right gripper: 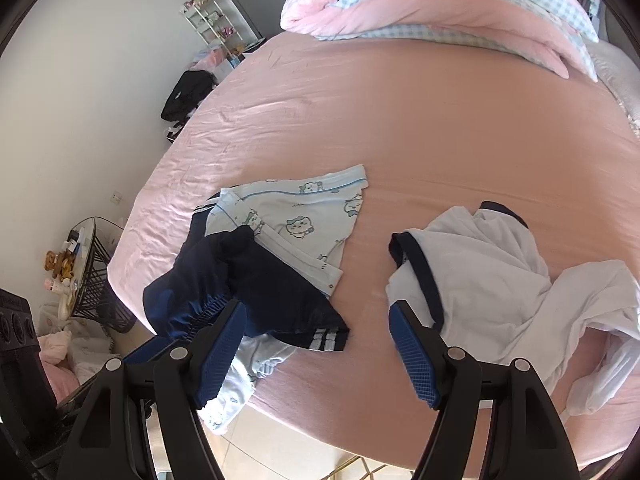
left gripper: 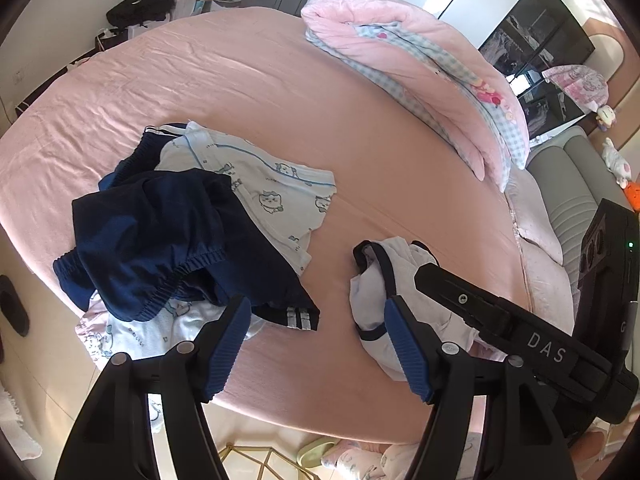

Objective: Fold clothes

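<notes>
A pile of clothes lies near the front edge of the pink bed (left gripper: 260, 80): navy shorts (left gripper: 160, 232) with white stripes on top of light blue cartoon-print pyjamas (left gripper: 276, 192). A crumpled white shirt with navy trim (left gripper: 384, 280) lies to the right. My left gripper (left gripper: 318, 340) is open and empty above the bed edge between pile and shirt. In the right wrist view the navy shorts (right gripper: 248, 280), pyjamas (right gripper: 304, 216) and white shirt (right gripper: 488, 280) show too. My right gripper (right gripper: 318, 344) is open and empty, just in front of the gap between them.
A folded pink and checked quilt (left gripper: 420, 68) lies at the far right of the bed (right gripper: 440, 120). The right gripper's black body (left gripper: 520, 332) crosses the left wrist view over the shirt. A wire basket stand (right gripper: 92, 280) and a black bag (right gripper: 188, 92) are left of the bed.
</notes>
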